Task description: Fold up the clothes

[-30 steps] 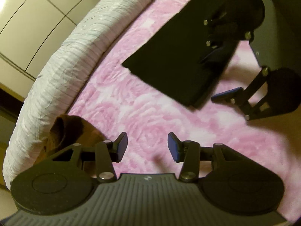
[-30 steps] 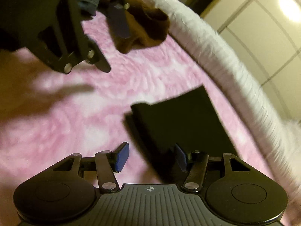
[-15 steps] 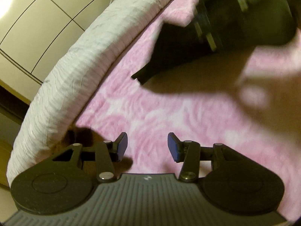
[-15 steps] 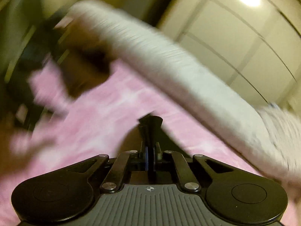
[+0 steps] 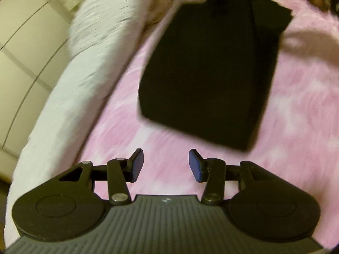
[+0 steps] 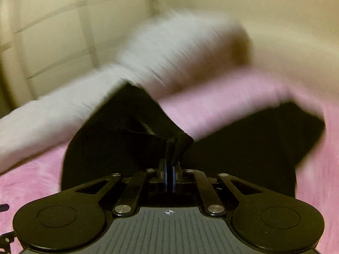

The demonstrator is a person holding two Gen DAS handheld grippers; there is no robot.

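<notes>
A folded black garment (image 5: pixel 207 67) lies on the pink fleecy bed cover (image 5: pixel 296 116), filling the upper middle of the left wrist view. My left gripper (image 5: pixel 165 166) is open and empty, just short of the garment's near edge. In the blurred right wrist view my right gripper (image 6: pixel 169 173) is shut on a bunched fold of the black garment (image 6: pixel 131 135), lifting it off the cover. More black cloth (image 6: pixel 254 148) lies flat behind it.
A long white bolster or rolled quilt (image 5: pixel 70 89) runs along the left edge of the bed, also seen in the right wrist view (image 6: pixel 53 114). Cream wardrobe doors (image 5: pixel 19 42) stand beyond it.
My right gripper closed on the black garment's edge and swung it up and over. The left gripper, still open, turned towards the garment; the brown cloth beside it left view.
</notes>
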